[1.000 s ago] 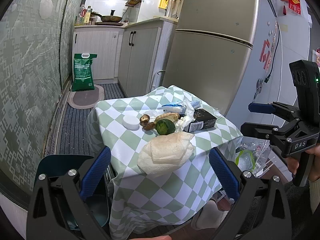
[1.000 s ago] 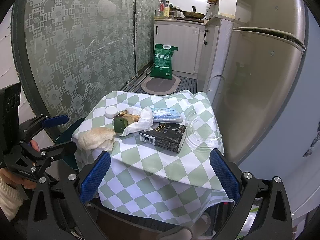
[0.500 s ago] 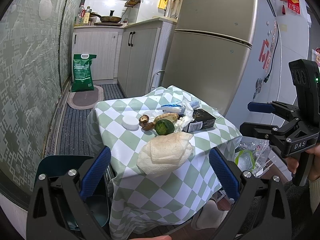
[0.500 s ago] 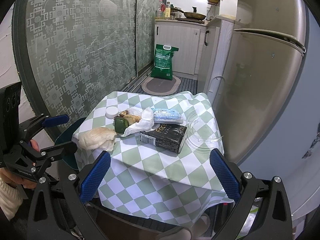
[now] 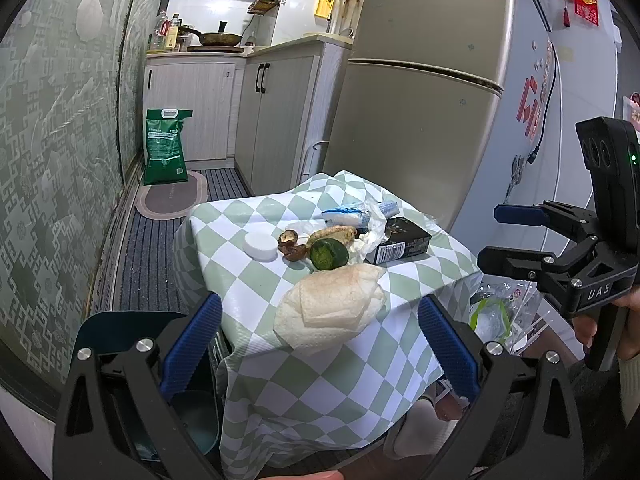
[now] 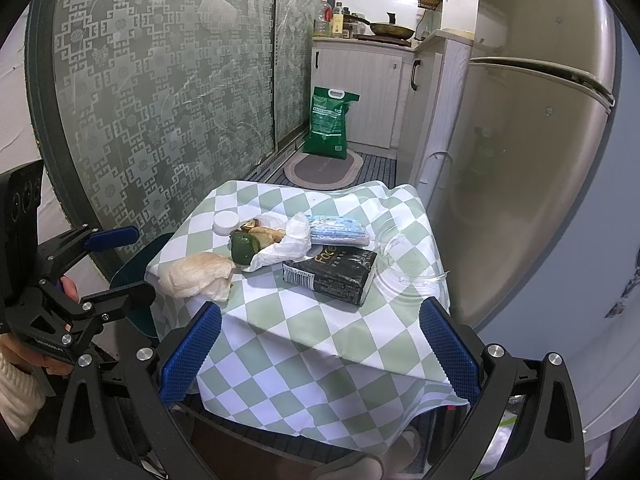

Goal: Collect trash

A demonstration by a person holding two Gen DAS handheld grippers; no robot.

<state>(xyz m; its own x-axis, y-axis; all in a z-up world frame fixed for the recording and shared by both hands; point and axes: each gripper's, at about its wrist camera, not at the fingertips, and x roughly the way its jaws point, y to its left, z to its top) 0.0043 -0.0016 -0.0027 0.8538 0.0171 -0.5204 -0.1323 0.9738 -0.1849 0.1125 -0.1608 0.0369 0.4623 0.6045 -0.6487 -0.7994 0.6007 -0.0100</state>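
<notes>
two grippers hang short of the table, both with fingers spread wide and nothing between them. the left gripper (image 5: 320,344) frames the near corner of the checked tablecloth (image 5: 320,380) with its blue pads (image 5: 192,344); it also shows at the left edge of the right wrist view (image 6: 120,264), held in a hand (image 6: 24,356) in a pale sleeve. the right gripper (image 6: 320,344) faces another side of the same table and appears at the right of the left wrist view (image 5: 516,236), jaws parted, clear of the cloth.

nearest the left gripper on the cloth lies a crumpled paper napkin (image 5: 332,308), close to the table edge. just behind it sit a dark green round vegetable scrap (image 5: 329,254), brownish mushroom pieces (image 5: 290,244) and a tan food scrap (image 5: 332,234), bunched together against a crumpled white plastic wrapper (image 5: 370,236). a white round lid (image 5: 260,246) lies just left of that cluster. right of the wrapper rests a black packet (image 5: 402,240) with gold lettering and a barcode, and behind it a blue and white packet (image 5: 346,216). a clear plastic container (image 6: 404,256) lies beside the black packet in the right wrist view.

beside the table, low at the left, stands a dark teal bin (image 5: 128,324). on the floor to the right lies a clear bag (image 5: 496,312) holding something green and white. farther back are a striped floor mat (image 5: 172,200), a green sack (image 5: 165,146), white cabinets (image 5: 276,120), a pan (image 5: 220,38) on the counter, and a tall fridge (image 5: 420,80).
</notes>
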